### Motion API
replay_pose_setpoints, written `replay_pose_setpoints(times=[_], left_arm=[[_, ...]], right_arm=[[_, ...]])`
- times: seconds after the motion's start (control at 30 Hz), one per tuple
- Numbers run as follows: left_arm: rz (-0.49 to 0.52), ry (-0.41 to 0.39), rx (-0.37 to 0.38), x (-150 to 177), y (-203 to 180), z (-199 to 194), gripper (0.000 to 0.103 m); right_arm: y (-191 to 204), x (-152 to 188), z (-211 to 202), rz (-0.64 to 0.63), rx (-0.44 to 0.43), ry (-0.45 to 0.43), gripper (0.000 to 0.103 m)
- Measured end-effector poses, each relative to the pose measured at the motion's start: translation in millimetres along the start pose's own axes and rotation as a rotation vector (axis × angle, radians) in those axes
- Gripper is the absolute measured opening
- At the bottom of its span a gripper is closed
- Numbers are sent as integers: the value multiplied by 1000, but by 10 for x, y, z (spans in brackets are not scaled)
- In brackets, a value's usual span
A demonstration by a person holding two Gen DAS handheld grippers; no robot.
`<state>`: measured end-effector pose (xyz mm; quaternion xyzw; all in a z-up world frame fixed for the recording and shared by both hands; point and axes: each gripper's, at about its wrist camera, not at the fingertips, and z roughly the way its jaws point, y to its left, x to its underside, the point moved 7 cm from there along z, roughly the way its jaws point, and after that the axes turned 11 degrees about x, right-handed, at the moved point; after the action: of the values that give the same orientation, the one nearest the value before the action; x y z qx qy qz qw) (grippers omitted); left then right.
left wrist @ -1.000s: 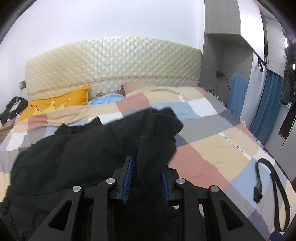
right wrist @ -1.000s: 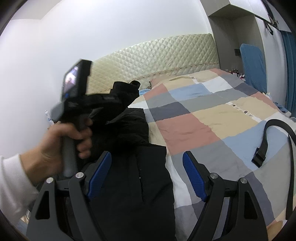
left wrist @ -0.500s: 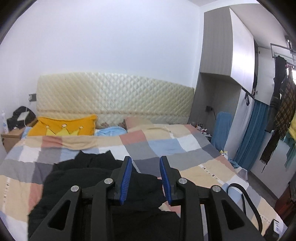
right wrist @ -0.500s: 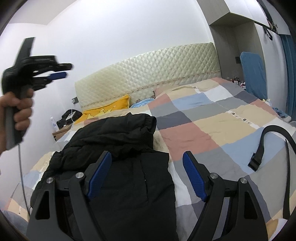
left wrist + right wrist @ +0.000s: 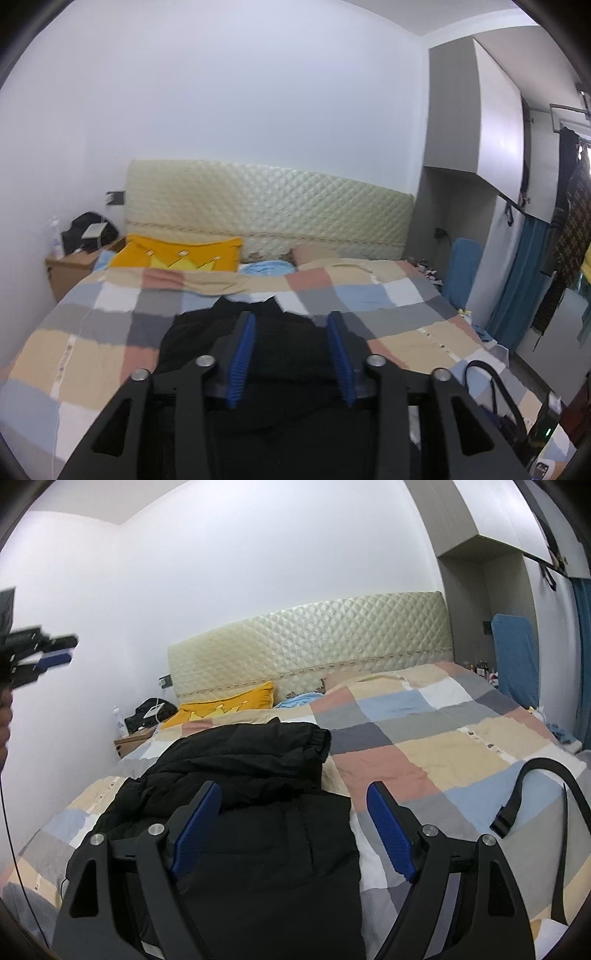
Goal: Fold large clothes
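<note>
A black padded jacket [image 5: 243, 786] lies on the bed [image 5: 443, 746], on top of a checked quilt with squares of beige, grey, blue and dusty pink. The jacket is on the left part of the bed, with one sleeve folded across its upper body; the cuff end of this sleeve reaches toward the middle of the quilt. In the left wrist view the same jacket [image 5: 280, 354] fills the lower centre, its collar pointing to the headboard [image 5: 266, 210].

The left gripper [image 5: 291, 349] is held above the jacket. Its blue fingers [image 5: 242, 360] are apart and nothing is between them. In the right wrist view this gripper [image 5: 40, 653] appears at the far left edge, raised in the air and blurred.

The right gripper [image 5: 293, 827] is over the lower part of the jacket, near its right edge. Its fingers [image 5: 391, 830] are spread wide and hold nothing; I cannot tell if they touch the cloth.

A yellow pillow [image 5: 177, 254] with a crown pattern leans near the headboard, and a light blue pillow [image 5: 267, 267] lies beside it. A black strap [image 5: 532, 797] with a buckle lies on the right side of the quilt, well apart from the jacket. A wooden nightstand [image 5: 74, 267] stands at the left of the bed, with a dark bag and a bottle on it.
</note>
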<state>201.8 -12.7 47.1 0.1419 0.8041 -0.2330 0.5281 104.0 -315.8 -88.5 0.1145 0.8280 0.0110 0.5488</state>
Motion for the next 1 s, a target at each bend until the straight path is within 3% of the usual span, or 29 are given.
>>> replay_pose_setpoints(times=[0.17,0.47,1.0], left_arm=[[-55,24,-33,444,332,-180,42],[-16,89,-121,1076,678,-321,42],[-103,159,-201,1803,1186,-226,42]], right_arm=[[115,48,-15,-30,-22,12,82],[334,145,-34,-84,-67,37,82],[516,333,129,-145,-64,130,82]])
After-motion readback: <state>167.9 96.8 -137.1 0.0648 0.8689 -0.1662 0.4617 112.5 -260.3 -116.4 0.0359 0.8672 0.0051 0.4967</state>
